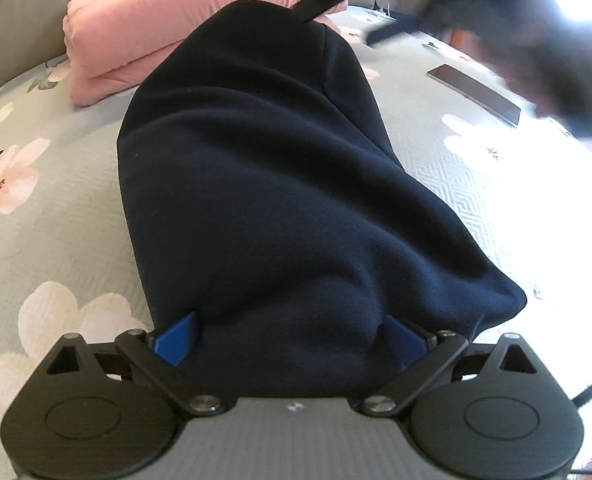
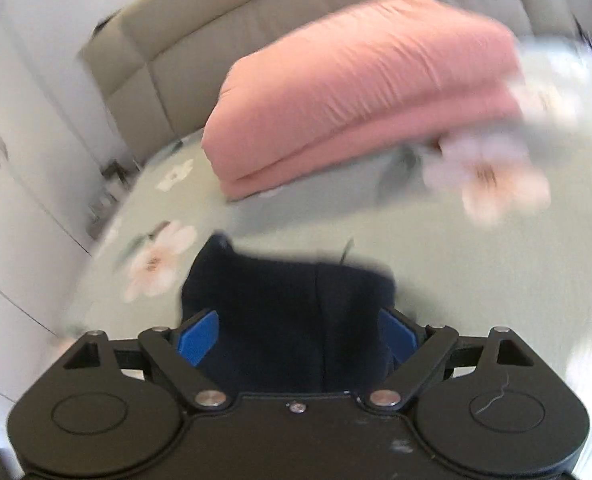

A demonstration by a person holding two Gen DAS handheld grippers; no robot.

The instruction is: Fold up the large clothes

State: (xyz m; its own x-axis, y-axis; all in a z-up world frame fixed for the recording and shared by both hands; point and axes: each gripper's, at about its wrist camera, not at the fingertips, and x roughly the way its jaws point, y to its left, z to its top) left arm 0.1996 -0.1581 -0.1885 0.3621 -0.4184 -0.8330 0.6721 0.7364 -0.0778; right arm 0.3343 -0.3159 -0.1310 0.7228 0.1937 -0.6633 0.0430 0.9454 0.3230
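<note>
Navy fleece garment (image 1: 256, 184), soft, limp and bulky, stretched over the floral bed (image 1: 36, 220), each end bunched between the spread fingers of left gripper (image 1: 292, 340) and right gripper (image 2: 296, 336); whether either clamps it cannot be told; best held at edges

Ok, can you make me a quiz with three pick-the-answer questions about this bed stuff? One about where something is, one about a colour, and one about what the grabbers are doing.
1. Where is the pink quilt?
A. on the bed, near the headboard
B. on the floor
C. inside a box

2. What colour is the garment?
A. yellow
B. dark navy
C. white

3. What is the left gripper doing?
A. hanging free with nothing in it
B. holding a phone
C. it has the garment between its jaws

Answers:
1 A, it lies folded on the flowered bedspread by the headboard.
2 B, the cloth is dark navy in both views.
3 C, cloth fills the gap between the blue pads; the right gripper looks the same.
</note>
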